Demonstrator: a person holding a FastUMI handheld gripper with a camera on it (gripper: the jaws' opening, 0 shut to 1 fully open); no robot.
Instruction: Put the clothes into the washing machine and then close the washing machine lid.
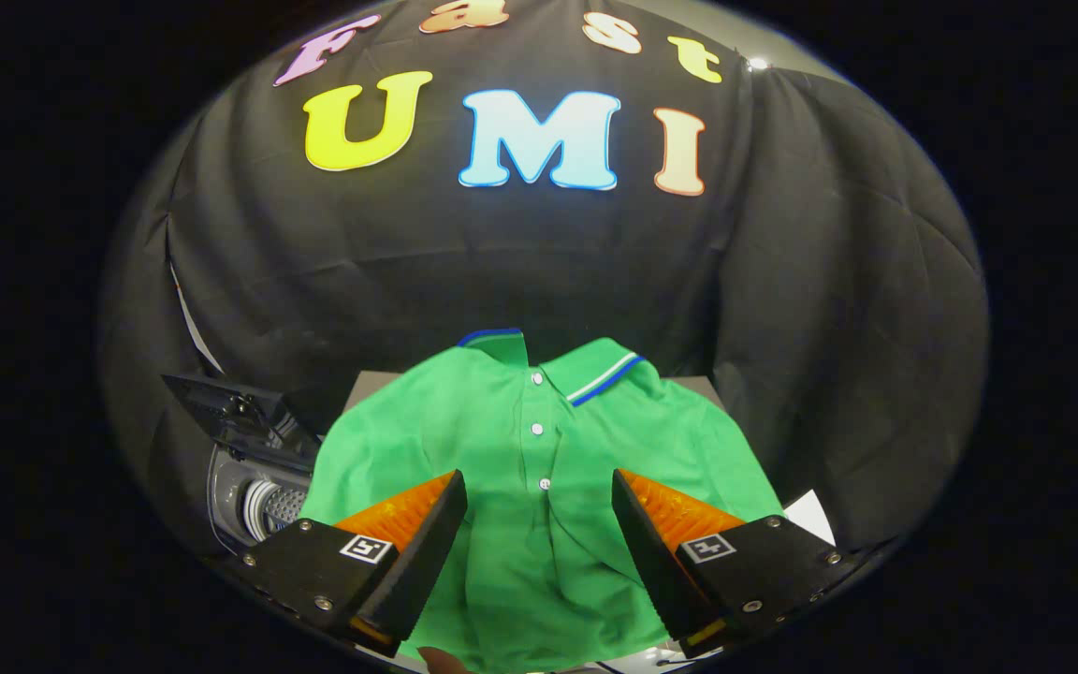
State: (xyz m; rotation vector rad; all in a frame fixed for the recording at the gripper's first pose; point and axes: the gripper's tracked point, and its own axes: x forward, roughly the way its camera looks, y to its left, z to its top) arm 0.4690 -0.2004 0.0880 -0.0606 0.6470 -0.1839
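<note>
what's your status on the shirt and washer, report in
Gripper open, fingers apart above the green polo shirt, no grip yet. Shirt spread flat on the table. Washing machine beside it, lid up. Nothing in the way.

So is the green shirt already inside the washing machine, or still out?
Out: the green shirt lies spread beside the washing machine, under the open gripper.

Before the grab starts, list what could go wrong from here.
1. The gripper is open over the spread-out green polo shirt; a pinch at the buttoned front may lift one layer and leave the rest trailing.
2. The grey washing machine sits beside the shirt with its dark lid raised; dragging fabric could snag on its rim.
</note>
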